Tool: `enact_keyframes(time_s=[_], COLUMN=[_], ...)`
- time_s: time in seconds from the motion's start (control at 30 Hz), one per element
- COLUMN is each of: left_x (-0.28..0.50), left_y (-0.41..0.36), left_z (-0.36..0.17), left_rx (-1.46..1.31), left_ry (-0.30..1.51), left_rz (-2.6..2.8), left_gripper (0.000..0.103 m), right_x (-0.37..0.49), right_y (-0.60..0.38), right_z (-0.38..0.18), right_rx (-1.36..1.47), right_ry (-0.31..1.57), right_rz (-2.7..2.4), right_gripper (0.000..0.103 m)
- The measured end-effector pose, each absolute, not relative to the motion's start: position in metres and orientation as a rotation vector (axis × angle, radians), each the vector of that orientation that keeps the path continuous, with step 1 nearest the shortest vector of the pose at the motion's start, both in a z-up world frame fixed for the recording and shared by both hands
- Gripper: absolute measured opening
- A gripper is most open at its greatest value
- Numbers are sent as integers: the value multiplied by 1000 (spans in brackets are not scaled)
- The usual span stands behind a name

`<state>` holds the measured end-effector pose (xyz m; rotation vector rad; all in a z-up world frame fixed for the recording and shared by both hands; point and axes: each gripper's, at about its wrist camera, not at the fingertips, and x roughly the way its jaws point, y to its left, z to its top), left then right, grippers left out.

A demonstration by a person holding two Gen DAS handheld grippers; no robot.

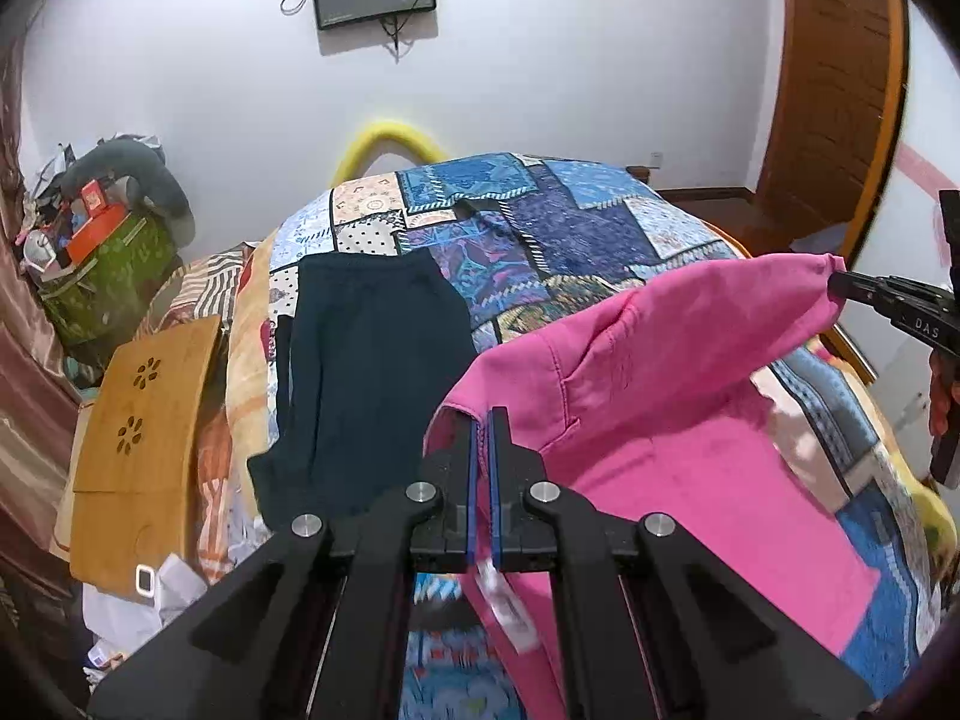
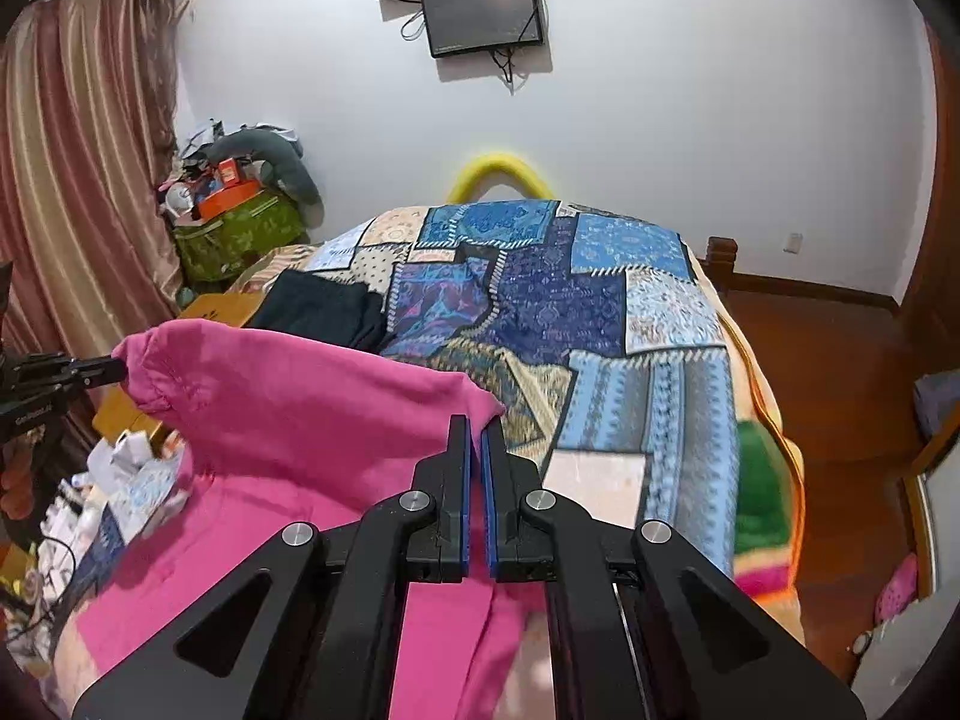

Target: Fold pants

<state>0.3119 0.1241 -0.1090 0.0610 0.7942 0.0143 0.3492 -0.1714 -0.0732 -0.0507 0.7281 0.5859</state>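
Pants (image 1: 690, 372), bright pink, hang lifted above a patchwork quilt (image 1: 576, 210), one edge stretched between two tongs while the rest trails down onto the quilt's near end. Left gripper (image 1: 483, 420) is clamped on one corner of that edge and right gripper (image 2: 475, 429) is clamped on the other, a hold that keeps the cloth taut and level, likely so it can be carried over and laid down as a clean fold. Dark garment (image 1: 372, 372) lies flat on the quilt beyond the pants, to their left, out of the way.
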Motion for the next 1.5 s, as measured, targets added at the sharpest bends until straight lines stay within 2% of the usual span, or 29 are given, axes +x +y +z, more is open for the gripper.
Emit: enact_keyframes(time_s=[0.27, 0.77, 0.93, 1.0, 1.03, 1.1, 1.13, 1.17, 1.2, 1.27, 1.33, 1.37, 1.43, 1.5], left_x=[256, 177, 164, 162, 161, 160, 160, 160, 160, 163, 166, 168, 172, 177], left_y=[107, 88, 95, 97, 99, 101, 101, 100, 98, 90, 82, 76, 67, 56], left_z=[-117, -189, -190, -185, -180, -171, -165, -160, -155, -147, -143, -142, -143, -147], left_rx=[53, 45, 52, 56, 55, 48, 50, 58, 71, 102, 127, 138, 152, 176], left_ry=[815, 977, 978, 966, 955, 925, 909, 893, 875, 851, 837, 836, 840, 850], left_rz=[-27, -59, -19, 2, 11, 21, 28, 36, 40, 40, 24, 10, -9, -28], left_gripper=[3, 4, 6, 10, 15, 27, 37, 45, 49, 63, 72, 77, 85, 86], right_x=[295, 220, 201, 192, 188, 181, 178, 175, 174, 172, 170, 170, 171, 173], right_y=[-199, -223, -233, -235, -235, -232, -229, -225, -221, -209, -195, -186, -170, -156], right_z=[-81, -156, -164, -159, -156, -149, -144, -141, -139, -135, -134, -134, -139, -145], right_rx=[-55, -68, -64, -68, -75, -84, -89, -98, -107, -129, -154, -173, -215, -261], right_ry=[746, 920, 957, 943, 933, 908, 894, 884, 876, 860, 848, 841, 848, 863], right_rz=[617, 573, 569, 571, 573, 581, 593, 605, 614, 638, 666, 683, 712, 737], right_gripper=[3, 4, 4, 4, 4, 4, 5, 8, 11, 29, 43, 47, 48, 48])
